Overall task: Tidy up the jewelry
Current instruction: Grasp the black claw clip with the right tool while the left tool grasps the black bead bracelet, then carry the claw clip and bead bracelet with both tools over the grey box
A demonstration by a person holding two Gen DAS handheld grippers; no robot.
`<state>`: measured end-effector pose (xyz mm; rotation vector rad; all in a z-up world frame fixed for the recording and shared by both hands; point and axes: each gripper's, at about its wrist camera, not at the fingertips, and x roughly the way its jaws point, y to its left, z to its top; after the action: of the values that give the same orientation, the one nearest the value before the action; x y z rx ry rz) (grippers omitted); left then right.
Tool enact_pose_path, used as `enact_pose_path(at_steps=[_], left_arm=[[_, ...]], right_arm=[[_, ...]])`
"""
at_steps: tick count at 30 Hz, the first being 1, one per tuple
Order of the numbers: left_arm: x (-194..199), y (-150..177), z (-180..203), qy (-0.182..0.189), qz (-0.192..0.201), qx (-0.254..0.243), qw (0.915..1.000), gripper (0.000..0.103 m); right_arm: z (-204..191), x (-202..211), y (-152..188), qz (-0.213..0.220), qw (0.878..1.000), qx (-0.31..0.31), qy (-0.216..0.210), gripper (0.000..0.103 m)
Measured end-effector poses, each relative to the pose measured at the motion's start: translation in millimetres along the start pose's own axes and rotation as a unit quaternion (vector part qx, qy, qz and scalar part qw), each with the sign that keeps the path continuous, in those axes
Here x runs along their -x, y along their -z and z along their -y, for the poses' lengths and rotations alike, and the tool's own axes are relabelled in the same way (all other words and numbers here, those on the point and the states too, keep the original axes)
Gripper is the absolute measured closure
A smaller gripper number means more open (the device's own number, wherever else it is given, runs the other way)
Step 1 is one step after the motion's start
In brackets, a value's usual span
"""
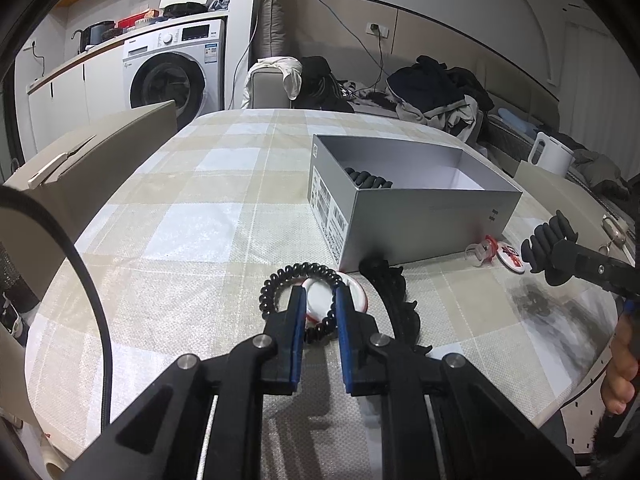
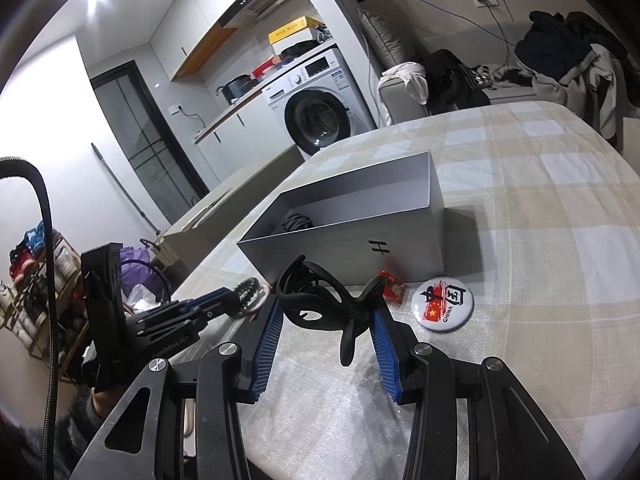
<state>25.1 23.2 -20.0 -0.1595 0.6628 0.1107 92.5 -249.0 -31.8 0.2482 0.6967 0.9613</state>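
- Now my left gripper (image 1: 320, 300) straddles the black bead bracelet (image 1: 280, 280) on the table (image 1: 180, 220), jaws parted.
- My right gripper (image 2: 326, 312) clamps a black hair claw (image 2: 320, 300) just before the grey box (image 2: 340, 240).

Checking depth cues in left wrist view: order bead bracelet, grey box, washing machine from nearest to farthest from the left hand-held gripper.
1. bead bracelet: at the tips of the left hand-held gripper, around them.
2. grey box: ahead, right, on the table.
3. washing machine: far back left, beyond the table.
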Motion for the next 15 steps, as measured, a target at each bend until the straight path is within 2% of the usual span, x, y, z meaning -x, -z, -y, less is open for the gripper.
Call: enact_pose_path(at_steps=[5, 8, 15], left_arm=[[-2, 2, 7, 0.017, -0.009, -0.02, 0.9996, 0.09], [-2, 4, 14, 0.008, -0.009, -0.044, 0.9989, 0.088], [-8, 2, 10, -0.002, -0.017, -0.047, 0.9988, 0.084]], right_arm=[[0, -1, 0, 0.0, 1.0, 0.0, 0.0, 0.06], [0, -1, 0, -0.002, 1.0, -0.001, -0.001, 0.06], [0, -3, 1, -0.004, 1.0, 0.0, -0.001, 0.06]])
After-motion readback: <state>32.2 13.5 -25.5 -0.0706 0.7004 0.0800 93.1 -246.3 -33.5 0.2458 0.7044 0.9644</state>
